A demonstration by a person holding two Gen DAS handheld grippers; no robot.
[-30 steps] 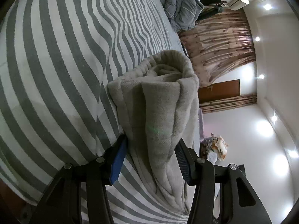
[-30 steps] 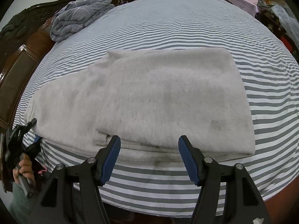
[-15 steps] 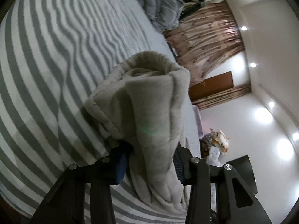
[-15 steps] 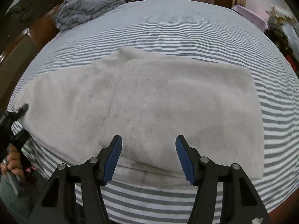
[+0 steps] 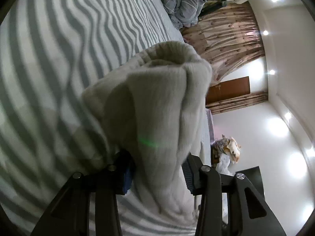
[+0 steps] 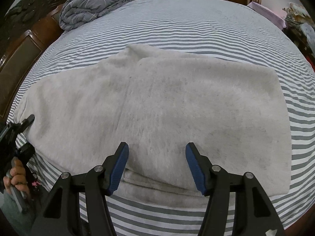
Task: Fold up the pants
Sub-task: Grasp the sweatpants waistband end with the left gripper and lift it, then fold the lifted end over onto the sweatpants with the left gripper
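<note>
Light grey fleece pants (image 6: 167, 102) lie folded flat across the striped bed (image 6: 177, 19). My right gripper (image 6: 156, 157) hovers open over their near folded edge, with nothing pinched between the blue pads. At the pants' left end, my left gripper (image 6: 21, 133) holds the cloth, with a hand (image 6: 16, 175) on its handle. In the left wrist view that bunched end of the pants (image 5: 157, 108) rises between the jaws of the left gripper (image 5: 157, 169). The jaws are opening slightly but the pads still press the fabric, which covers the left pad.
A crumpled grey duvet (image 6: 92, 5) sits at the bed's far left corner beside the dark wooden headboard (image 6: 23, 45). Curtains (image 5: 232, 39) and a brown door (image 5: 230, 90) stand beyond the bed. Clutter lines the right side (image 6: 299, 19).
The left jaws closed in on the bunched end of the pants, which now fills more of that view. The right gripper moved closer over the folded near edge.
</note>
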